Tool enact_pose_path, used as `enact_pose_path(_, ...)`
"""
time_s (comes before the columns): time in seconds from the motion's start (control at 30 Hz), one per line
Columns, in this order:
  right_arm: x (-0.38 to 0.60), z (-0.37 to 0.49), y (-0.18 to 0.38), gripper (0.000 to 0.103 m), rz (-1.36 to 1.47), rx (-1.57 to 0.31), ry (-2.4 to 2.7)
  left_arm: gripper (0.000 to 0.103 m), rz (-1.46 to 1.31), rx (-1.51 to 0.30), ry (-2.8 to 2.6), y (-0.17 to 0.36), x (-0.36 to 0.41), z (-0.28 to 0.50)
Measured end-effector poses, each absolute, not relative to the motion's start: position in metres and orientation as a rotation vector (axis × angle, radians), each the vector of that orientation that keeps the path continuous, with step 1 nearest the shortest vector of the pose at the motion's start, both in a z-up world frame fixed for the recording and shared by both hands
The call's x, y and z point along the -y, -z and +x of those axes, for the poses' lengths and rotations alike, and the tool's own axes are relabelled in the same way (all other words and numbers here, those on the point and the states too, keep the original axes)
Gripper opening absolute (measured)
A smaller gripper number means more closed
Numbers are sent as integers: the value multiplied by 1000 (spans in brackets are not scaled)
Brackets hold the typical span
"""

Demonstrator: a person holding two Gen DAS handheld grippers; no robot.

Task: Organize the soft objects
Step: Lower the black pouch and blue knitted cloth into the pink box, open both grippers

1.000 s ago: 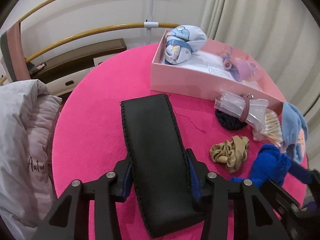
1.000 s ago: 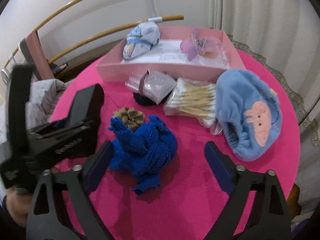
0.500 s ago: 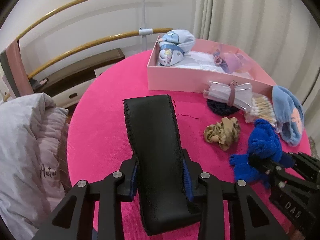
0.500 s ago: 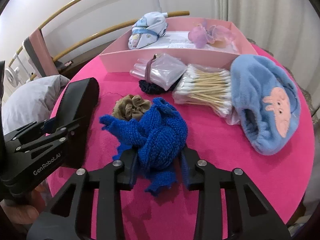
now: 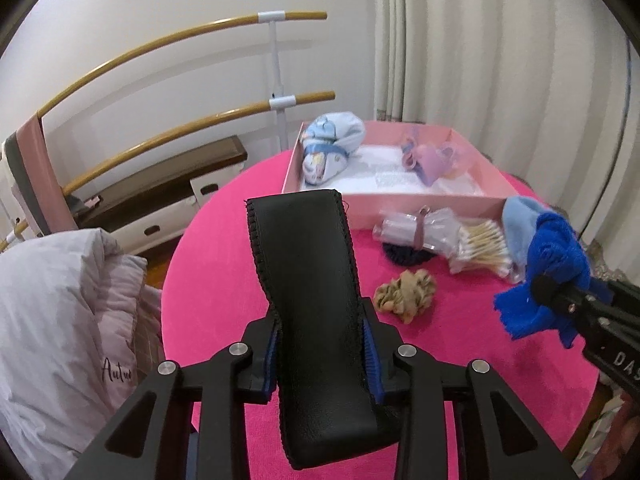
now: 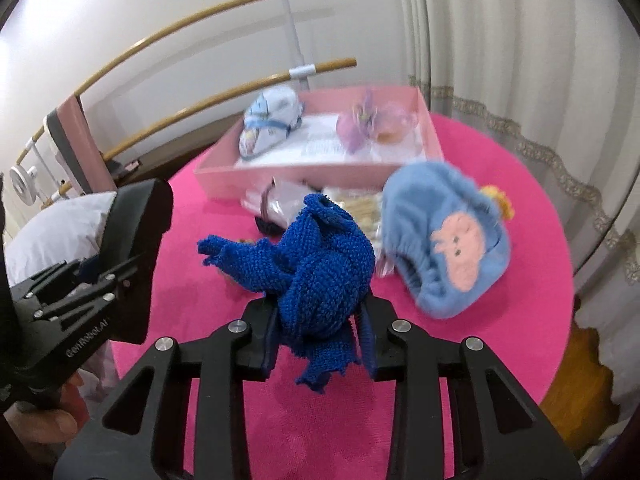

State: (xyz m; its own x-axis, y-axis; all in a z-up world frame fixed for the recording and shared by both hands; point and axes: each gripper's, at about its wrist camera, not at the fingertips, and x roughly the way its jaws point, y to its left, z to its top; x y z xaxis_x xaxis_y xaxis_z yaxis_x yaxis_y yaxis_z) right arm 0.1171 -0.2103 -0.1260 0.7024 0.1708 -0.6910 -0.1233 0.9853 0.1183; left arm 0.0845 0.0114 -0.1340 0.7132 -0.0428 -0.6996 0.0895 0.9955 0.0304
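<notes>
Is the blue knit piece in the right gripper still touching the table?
Apart. In the left wrist view the blue knit piece hangs clamped in the right gripper, with bare pink table visible beneath its lowest edge.

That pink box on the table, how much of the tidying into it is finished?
Two soft things already lie in the pink box: a blue-and-white bundle and a purple piece. In hand: the left claw grips a black padded strip, the right claw a blue knit. Left on the table: a tan scrunchie, a dark scrunchie and a light blue hat.
</notes>
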Motion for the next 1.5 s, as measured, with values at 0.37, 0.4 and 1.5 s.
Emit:
enact_pose_path(0.37, 197, 133, 73, 30, -8, -677, -191, 30, 56, -686, 87, 82, -11, 92)
enact_pose_path(0.4, 196, 135, 70, 30, -11, -671, -193, 30, 55, -679, 88, 78, -11, 96)
enact_pose_path(1.5, 191, 338, 63, 31, 7, -834, -221, 31, 37, -783, 143, 58, -1, 323)
